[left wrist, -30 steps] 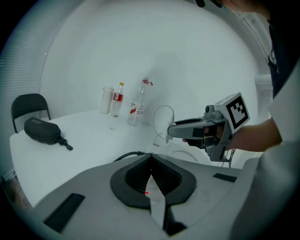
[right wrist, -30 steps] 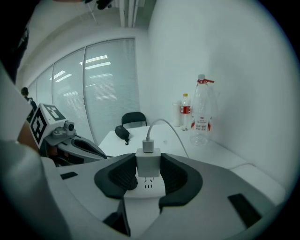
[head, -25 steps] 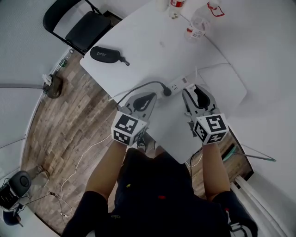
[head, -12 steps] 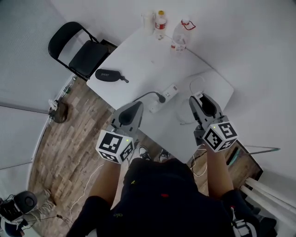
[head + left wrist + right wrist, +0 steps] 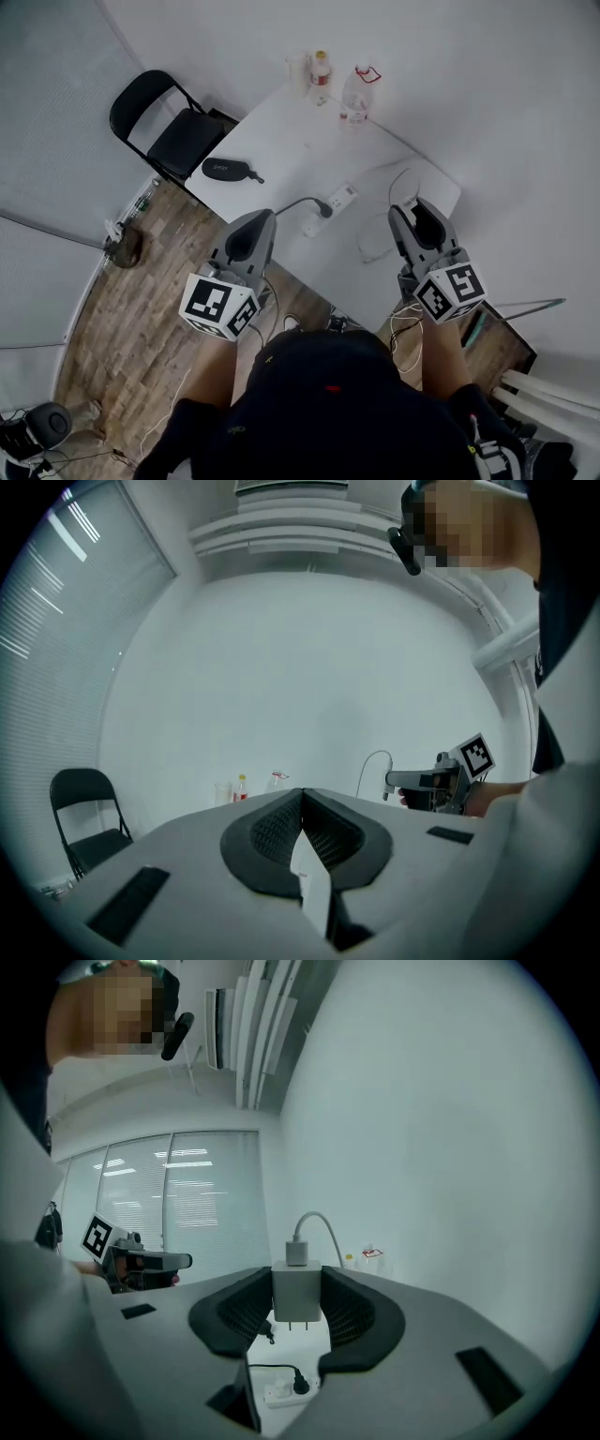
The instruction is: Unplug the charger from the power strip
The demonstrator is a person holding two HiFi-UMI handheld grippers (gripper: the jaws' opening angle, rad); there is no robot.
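My right gripper (image 5: 297, 1288) is shut on the white charger (image 5: 297, 1299), which hangs in the air with its two prongs bare. A white cable (image 5: 321, 1223) curves up out of the charger's top. Far below, the white power strip (image 5: 279, 1392) lies on the table with a black plug (image 5: 301, 1386) still in it. In the head view the strip (image 5: 332, 203) sits mid-table, between my left gripper (image 5: 255, 223) and my right gripper (image 5: 413, 210). My left gripper (image 5: 302, 793) is shut with nothing in it, its tips touching. Both grippers are held well above the table.
The white table (image 5: 281, 131) carries a black glasses case (image 5: 226, 170), two bottles (image 5: 353, 95) and a cup (image 5: 298, 69) at its far edge, and a loose white cable (image 5: 386, 199). A black folding chair (image 5: 174, 131) stands left of it on the wood floor.
Both grippers have risen away from the table, the right one carrying the charger up from the power strip. The view has pulled back, so the table looks smaller and farther.
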